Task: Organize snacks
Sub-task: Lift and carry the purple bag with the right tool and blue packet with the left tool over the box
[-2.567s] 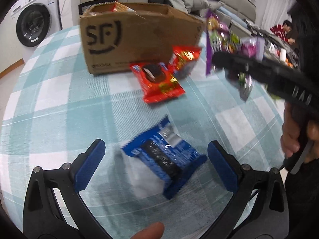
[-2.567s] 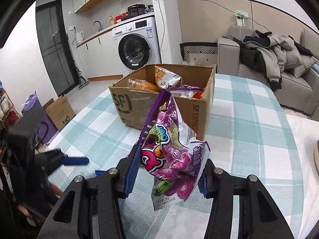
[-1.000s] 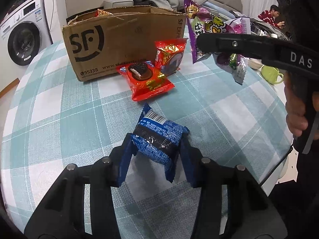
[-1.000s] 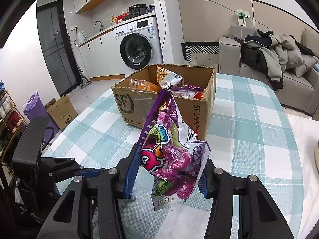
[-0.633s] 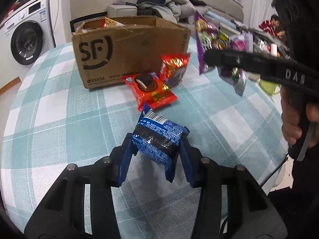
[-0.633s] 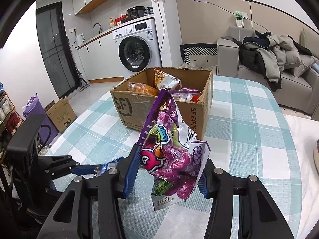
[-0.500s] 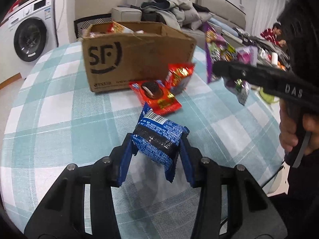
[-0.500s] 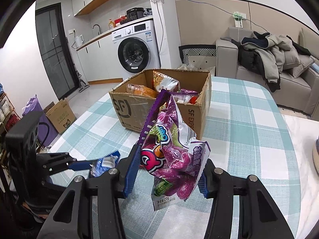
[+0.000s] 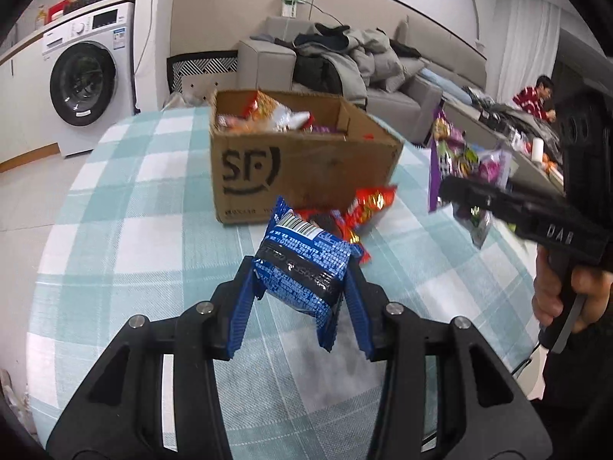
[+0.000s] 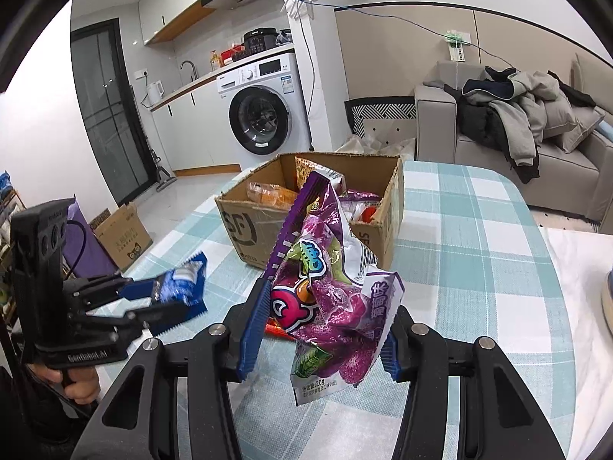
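Checked teal-and-white cloth covers the table [image 9: 126, 237], with a washing machine [image 10: 264, 119] and a sofa [image 10: 567, 161] behind it.

Left gripper [image 9: 302, 287]: the jaws are closed on a blue cookie pack [image 9: 302, 272], which is clamped between both blue pads. Compared with 1 second ago, the pack has been raised off the cloth and brought nearer the box; in the right wrist view it is seen clear of the table. Pickup is judged complete, with transfer to the box remaining.

Right gripper [image 10: 322, 329]: the jaws are closed on a purple candy bag [image 10: 329, 299], held upright above the table and unchanged over that second.

SF cardboard box [image 9: 302, 165]: open-topped, already loaded with several snack bags, located beyond both grippers.

2 red snack packs [image 9: 356, 211] are left lying just in front of the box, directly under the left gripper's path. A high approach over the near wall is advised. The right gripper is positioned beside that route, so collision between the 2 tools must be avoided.
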